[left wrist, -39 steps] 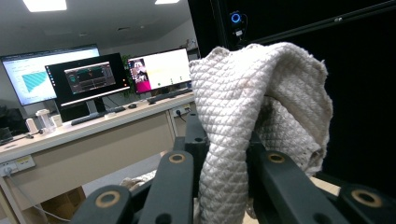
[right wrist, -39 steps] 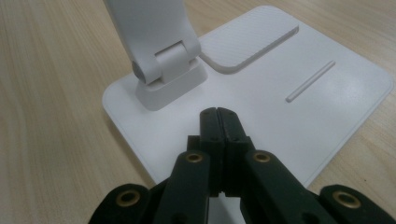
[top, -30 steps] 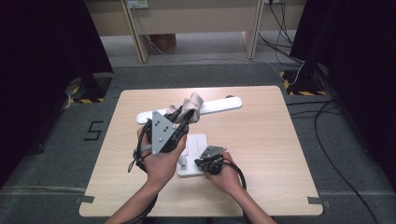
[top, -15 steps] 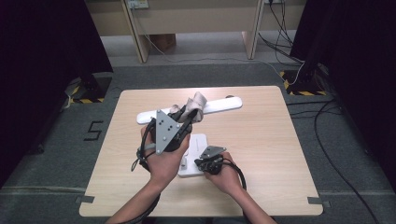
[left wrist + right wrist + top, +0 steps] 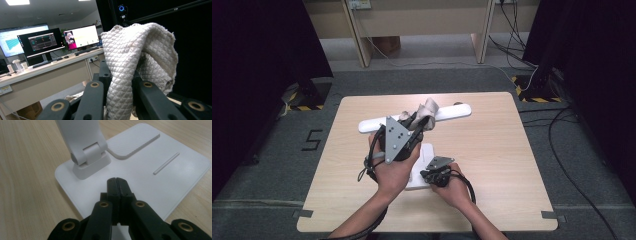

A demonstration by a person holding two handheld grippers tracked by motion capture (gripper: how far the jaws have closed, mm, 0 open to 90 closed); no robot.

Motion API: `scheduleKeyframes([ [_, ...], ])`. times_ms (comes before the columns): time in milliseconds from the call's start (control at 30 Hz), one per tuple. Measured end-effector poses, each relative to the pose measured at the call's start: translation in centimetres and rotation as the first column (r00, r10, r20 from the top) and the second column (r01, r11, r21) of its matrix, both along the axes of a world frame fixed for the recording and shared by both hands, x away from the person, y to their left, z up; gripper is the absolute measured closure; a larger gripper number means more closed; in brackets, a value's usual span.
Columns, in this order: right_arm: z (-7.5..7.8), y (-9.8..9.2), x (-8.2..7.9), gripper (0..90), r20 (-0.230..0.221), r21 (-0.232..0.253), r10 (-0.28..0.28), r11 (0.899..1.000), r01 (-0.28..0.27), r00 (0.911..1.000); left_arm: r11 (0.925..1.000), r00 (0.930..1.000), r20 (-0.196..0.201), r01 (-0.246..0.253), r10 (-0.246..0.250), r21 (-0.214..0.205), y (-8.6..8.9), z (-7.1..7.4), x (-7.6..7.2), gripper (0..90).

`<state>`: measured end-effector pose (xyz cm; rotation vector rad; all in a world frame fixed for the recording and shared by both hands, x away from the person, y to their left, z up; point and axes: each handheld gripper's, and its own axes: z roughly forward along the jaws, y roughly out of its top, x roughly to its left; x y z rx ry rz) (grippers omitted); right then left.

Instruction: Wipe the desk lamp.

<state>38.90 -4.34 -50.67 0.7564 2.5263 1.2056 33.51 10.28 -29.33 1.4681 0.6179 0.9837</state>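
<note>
The left gripper [image 5: 424, 121] holds a crumpled beige cloth [image 5: 428, 109] over the white lamp bar [image 5: 452, 112] on the wooden table [image 5: 502, 150]. The right gripper [image 5: 428, 176] rests on the lamp base [image 5: 426, 150].

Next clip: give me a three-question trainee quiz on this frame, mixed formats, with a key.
1. True or false: the right gripper is shut, with nothing between its jaws, on the lamp base.
2. What does the left gripper hold? A) a cable B) a cloth C) a cup
3. Fill in: in the high view the cloth sits at the long white lamp ____.

Key: 1 true; 2 B; 3 head.
</note>
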Motion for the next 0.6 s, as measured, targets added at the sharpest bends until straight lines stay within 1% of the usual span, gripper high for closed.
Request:
scheduleKeyframes([
  [33, 0.0, 0.0, 0.0, 90.0, 0.0, 0.0, 0.0, 1.0, 0.0, 1.0, 1.0, 1.0, 0.0, 0.0, 0.0, 0.0, 0.0, 0.0, 0.0, 80.1],
  [100, 0.0, 0.0, 0.0, 90.0, -0.001, 0.001, 0.0, 1.0, 0.0, 1.0, 0.9998, 0.9998, -0.001, 0.018, -0.018, 0.0, -0.2, 0.0, 0.0, 80.1],
  [133, 0.0, 0.0, 0.0, 90.0, -0.003, 0.002, 0.001, 1.0, -0.001, 1.0, 0.9999, 0.9999, 0.0, 0.013, -0.013, 0.004, -0.3, 0.0, 0.1, 80.1],
  [600, 0.0, 0.0, 0.0, 90.0, -0.002, 0.004, 0.0, 1.0, 0.0, 1.0, 0.9994, 0.9995, -0.003, 0.031, -0.031, 0.014, -1.4, 0.1, 0.2, 80.1],
])
